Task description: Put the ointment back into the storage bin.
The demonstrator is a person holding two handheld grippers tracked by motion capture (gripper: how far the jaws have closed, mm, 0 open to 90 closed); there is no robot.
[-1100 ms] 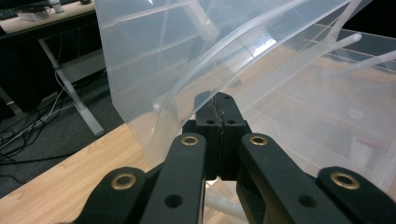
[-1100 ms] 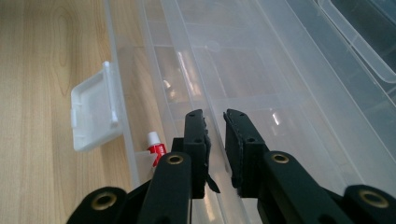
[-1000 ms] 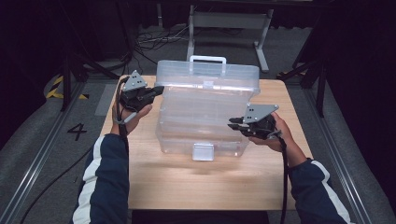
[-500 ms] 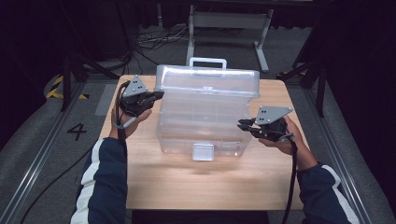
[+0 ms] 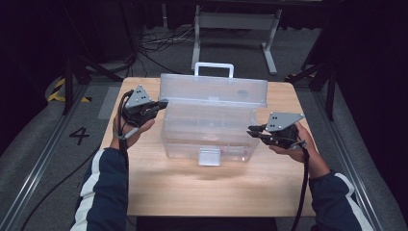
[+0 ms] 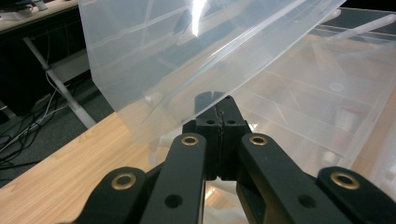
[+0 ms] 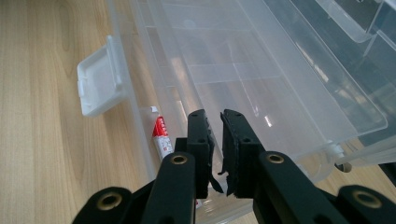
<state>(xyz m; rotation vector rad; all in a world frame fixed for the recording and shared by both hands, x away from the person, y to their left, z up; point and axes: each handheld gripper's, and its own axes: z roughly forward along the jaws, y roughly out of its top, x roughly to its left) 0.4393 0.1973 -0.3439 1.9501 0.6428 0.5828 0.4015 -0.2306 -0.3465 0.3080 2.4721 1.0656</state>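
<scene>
A clear plastic box (image 5: 207,132) stands mid-table with its lid (image 5: 214,90) tilted up and back, its white handle (image 5: 214,65) on top. My left gripper (image 5: 162,103) is shut, its tips against the lid's left end; in the left gripper view the tips (image 6: 217,105) show through the lid (image 6: 187,51). My right gripper (image 5: 251,131) hovers just off the box's right end, narrowly open and holding nothing (image 7: 212,116). A white latch (image 7: 98,79) hangs on the front wall. A red-and-white tube (image 7: 161,135) lies inside the box.
The wooden table (image 5: 192,192) has bare room in front of the box. Behind it stand a metal-legged frame (image 5: 235,29) and floor cables (image 5: 154,43). A "4" mark (image 5: 79,134) is on the floor at left.
The lid has swung up and back, with the left gripper rising beside it. The right gripper has come off the box front and moved out to the right.
</scene>
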